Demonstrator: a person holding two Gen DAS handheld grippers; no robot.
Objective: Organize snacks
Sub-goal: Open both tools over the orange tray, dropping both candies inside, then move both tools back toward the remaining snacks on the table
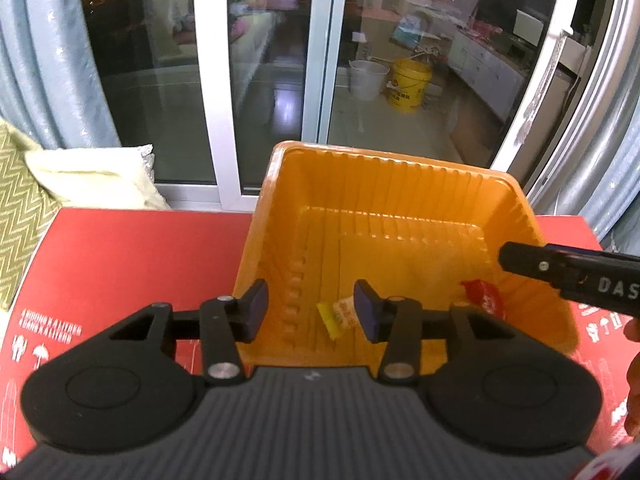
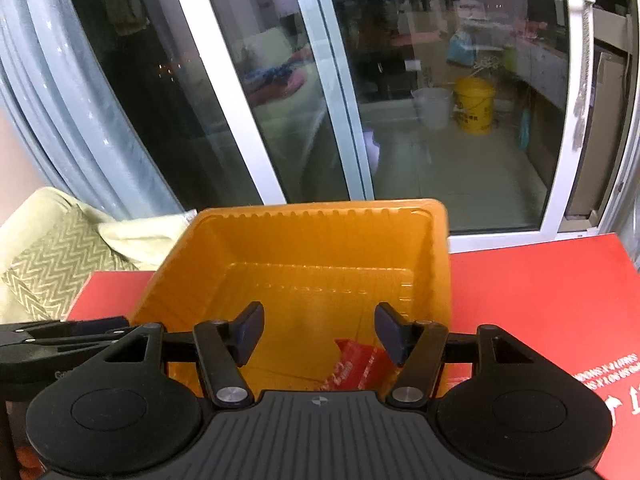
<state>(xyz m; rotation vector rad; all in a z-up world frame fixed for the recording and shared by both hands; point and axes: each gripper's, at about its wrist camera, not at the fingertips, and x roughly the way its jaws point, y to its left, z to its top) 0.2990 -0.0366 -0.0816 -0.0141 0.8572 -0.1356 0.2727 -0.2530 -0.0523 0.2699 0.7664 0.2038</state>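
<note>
Orange plastic tray (image 1: 400, 184) standing on red surface (image 1: 120, 256), before sliding glass door (image 1: 264, 80). Yellow snack packet (image 1: 338, 314) lying on tray floor near front wall; red snack packet (image 1: 484, 298) lying further right, apart from the yellow one. Left gripper (image 1: 311, 312) poised above tray's near edge, fingers (image 1: 256, 310) spread, nothing pinched between them. Right gripper (image 2: 319, 334) likewise over tray, fingers (image 2: 390, 336) spread wide, red packet seen below and not gripped. Cushion (image 1: 24, 184) and folded cloth (image 1: 100, 172) noted at left, beside curtain (image 1: 48, 60).
</note>
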